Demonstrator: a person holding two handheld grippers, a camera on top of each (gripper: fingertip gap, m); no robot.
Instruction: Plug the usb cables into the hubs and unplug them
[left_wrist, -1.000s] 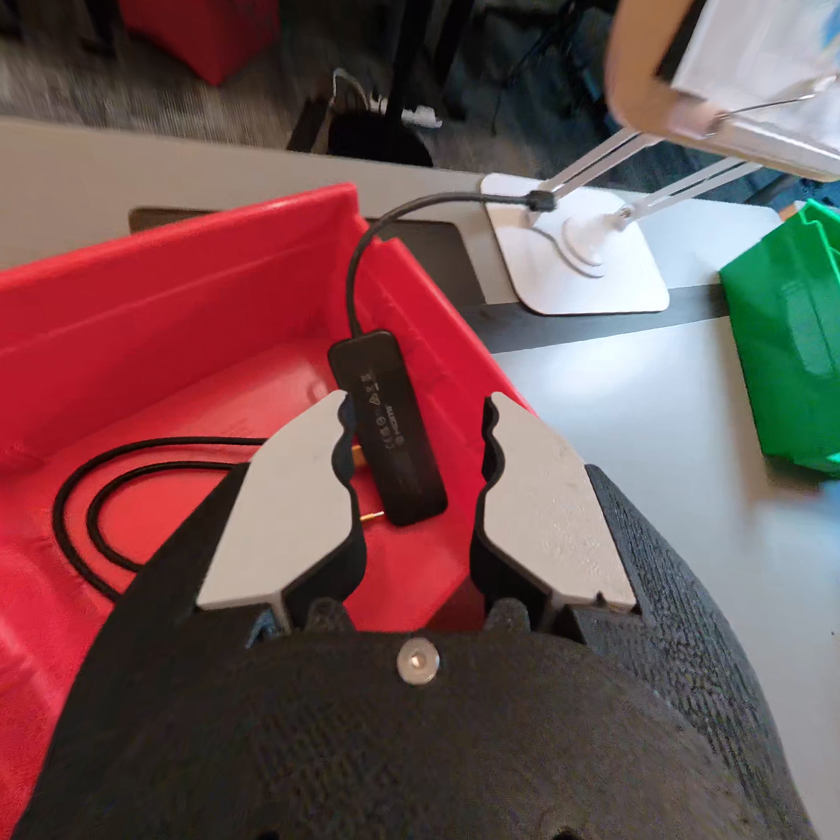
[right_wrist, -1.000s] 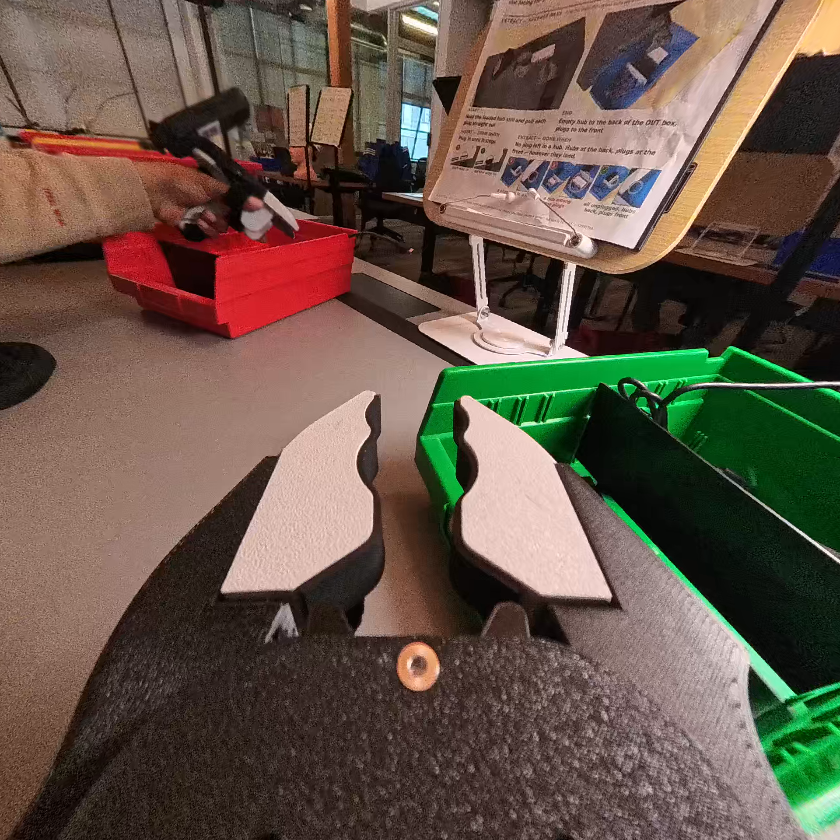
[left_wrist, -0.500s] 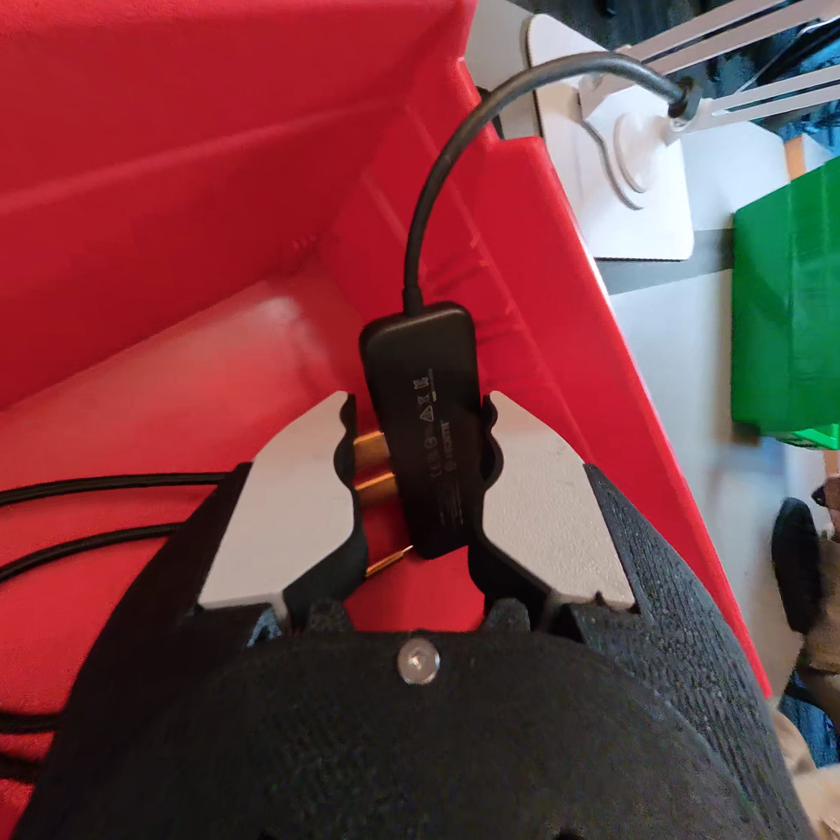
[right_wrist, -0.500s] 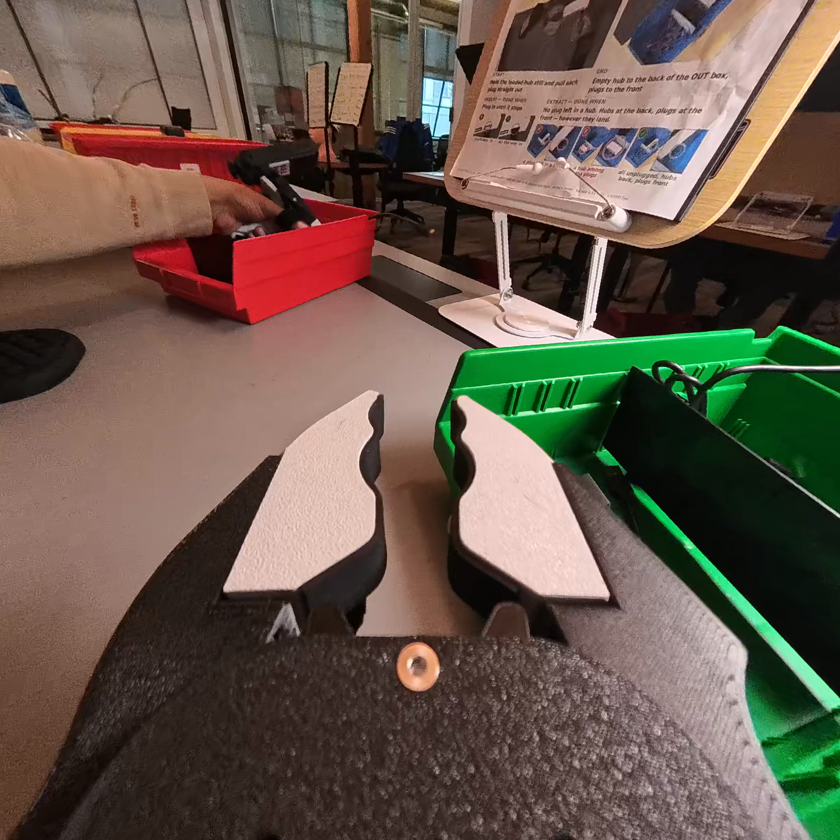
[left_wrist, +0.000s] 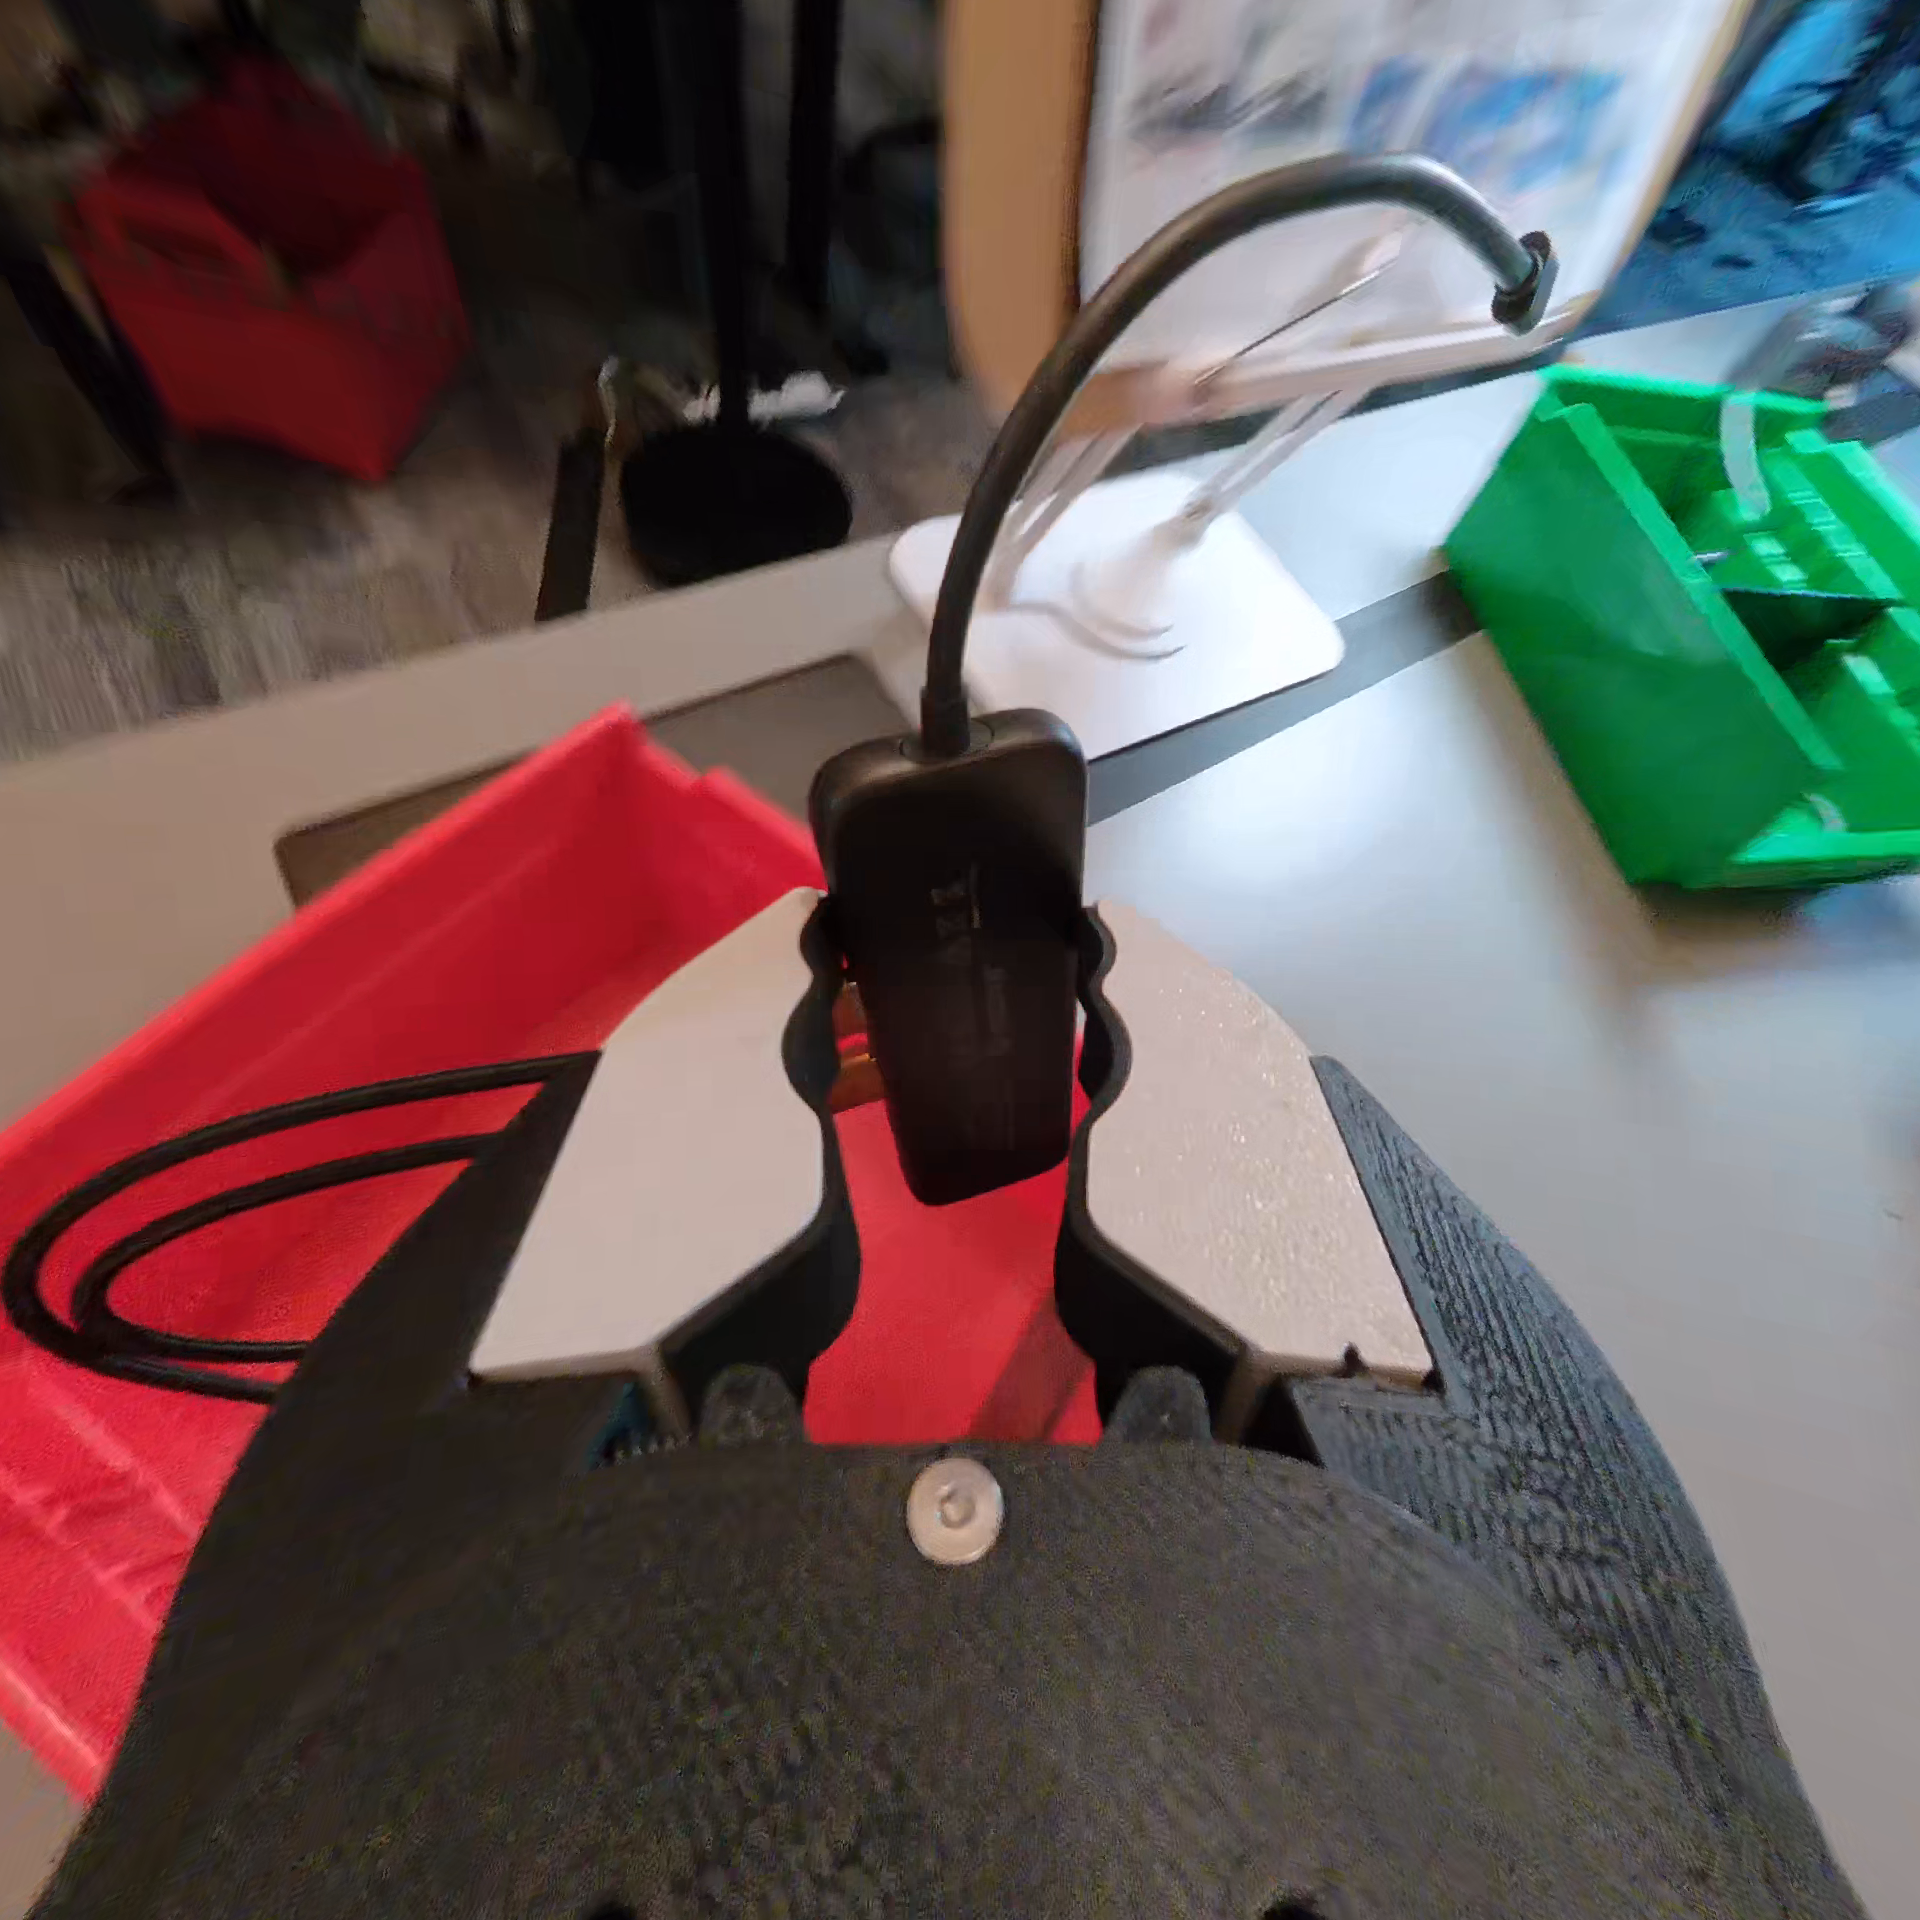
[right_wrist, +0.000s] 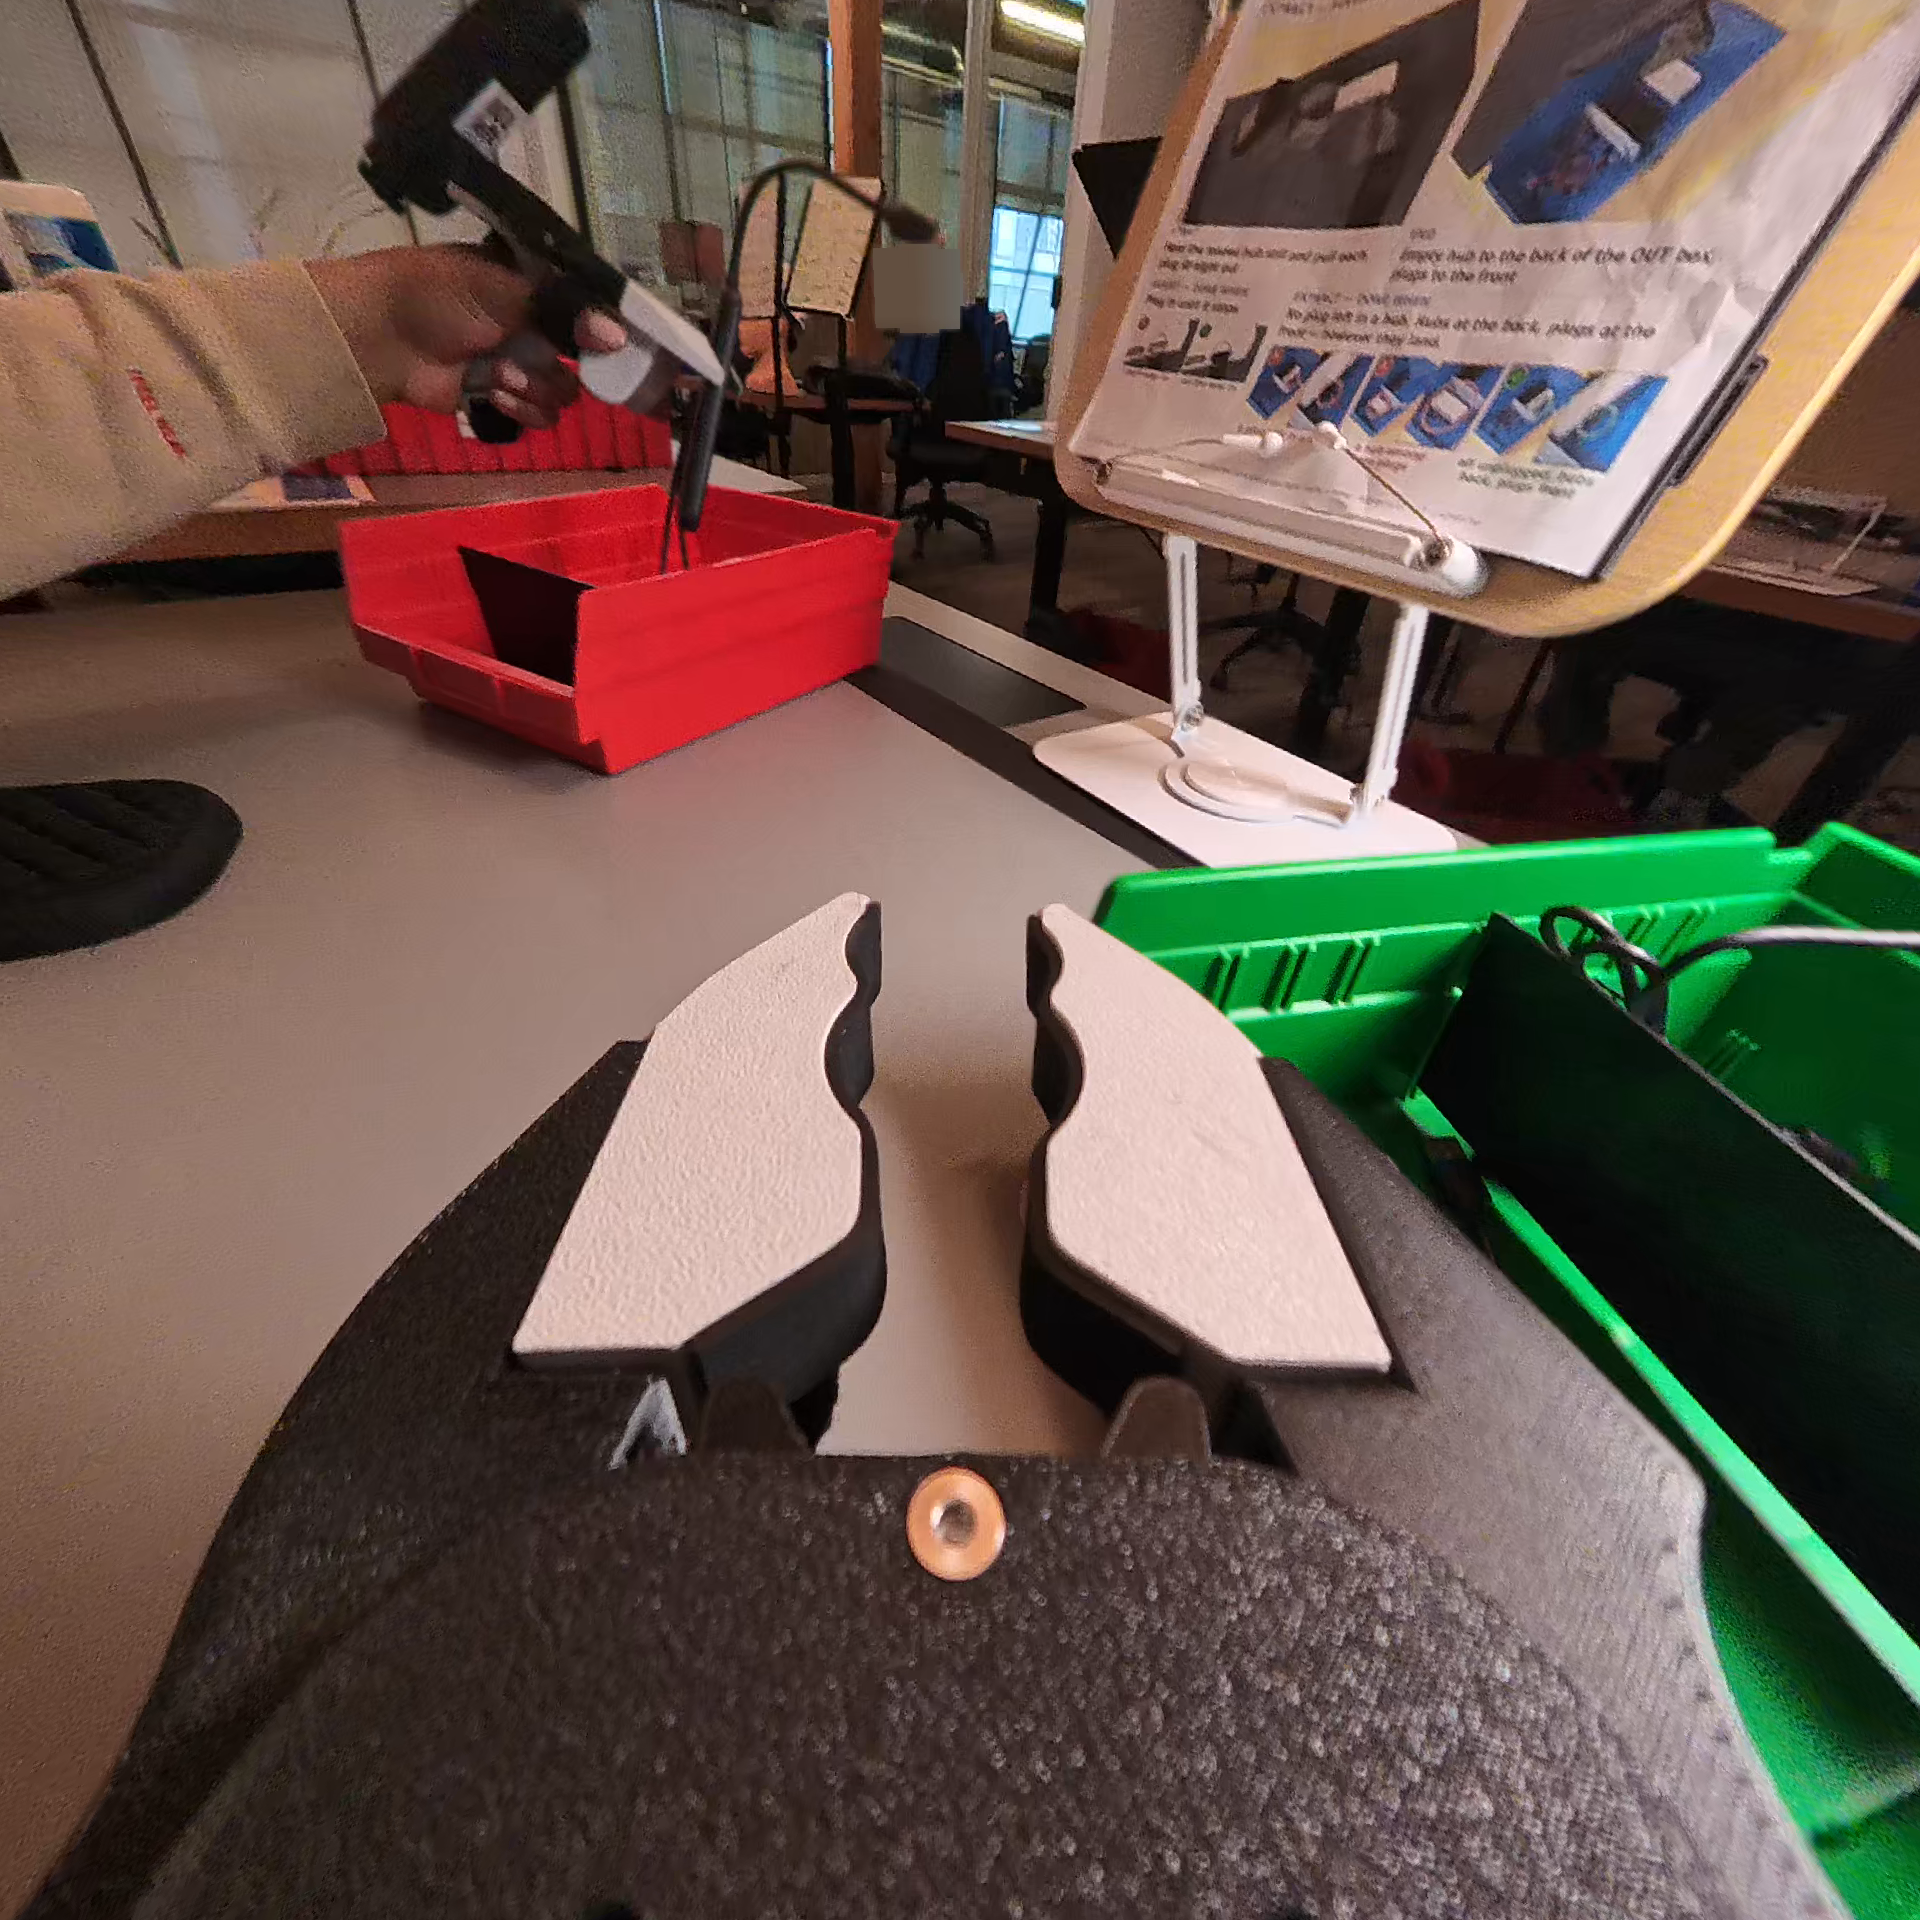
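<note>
My left gripper (left_wrist: 954, 920) is shut on a black USB hub (left_wrist: 956, 956) and holds it up above the red bin (left_wrist: 436, 966). The hub's short cable (left_wrist: 1049, 416) arcs up and right. Gold plugs (left_wrist: 857, 1081) stick out of the hub's left side, and their thin black cables (left_wrist: 208, 1257) loop down into the red bin. In the right wrist view the left gripper (right_wrist: 707, 379) holds the hub (right_wrist: 707, 426) over the red bin (right_wrist: 623, 634). My right gripper (right_wrist: 954, 935) is open and empty, low over the grey table beside the green bin (right_wrist: 1351, 966).
A white stand (right_wrist: 1236, 790) holds an instruction board (right_wrist: 1455, 312) at the table's far edge. The green bin has a black divider (right_wrist: 1662, 1174) and a cable (right_wrist: 1621, 956) inside. A black pad (right_wrist: 94, 862) lies at the left. A person's sleeve (right_wrist: 156, 405) reaches in from the left.
My left gripper closed on the hub inside the red bin and lifted it up above the bin, with the plugged cables trailing. My right gripper stayed open by the green bin.
</note>
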